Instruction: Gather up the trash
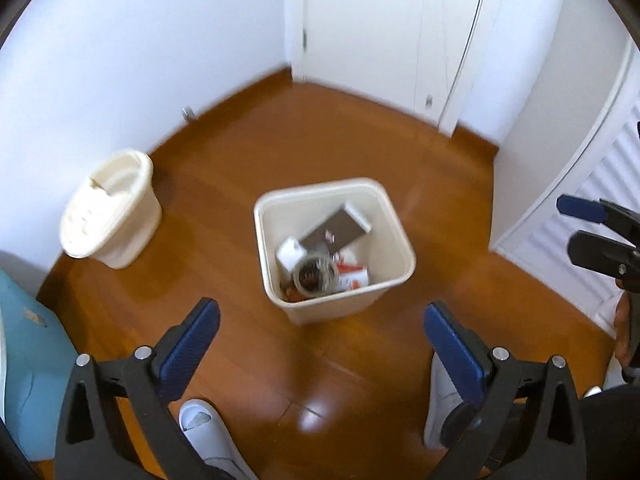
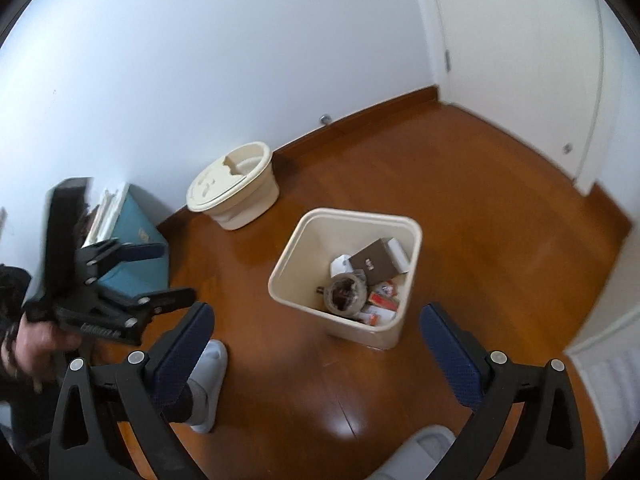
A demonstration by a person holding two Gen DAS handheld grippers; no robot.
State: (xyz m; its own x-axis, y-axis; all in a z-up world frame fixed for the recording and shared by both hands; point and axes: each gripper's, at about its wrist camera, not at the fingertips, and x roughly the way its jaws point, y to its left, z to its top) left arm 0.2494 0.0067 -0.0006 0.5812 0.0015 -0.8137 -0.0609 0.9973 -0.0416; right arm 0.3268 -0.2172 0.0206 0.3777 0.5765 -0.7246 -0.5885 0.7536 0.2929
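Both the left gripper (image 1: 320, 344) and right gripper (image 2: 316, 344) hang above the floor (image 1: 360, 152) with jaws wide apart, empty. The trash (image 1: 320, 256) lies inside the bin (image 1: 280, 204). Collection looks done; next, probably scan for leftovers.

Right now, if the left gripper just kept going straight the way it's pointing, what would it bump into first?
Most likely the square cream bin, on its near rim or into the trash inside. The left gripper is open and empty, angled down at the wooden floor. Depth is unclear, so it might hit floor just short of the bin.
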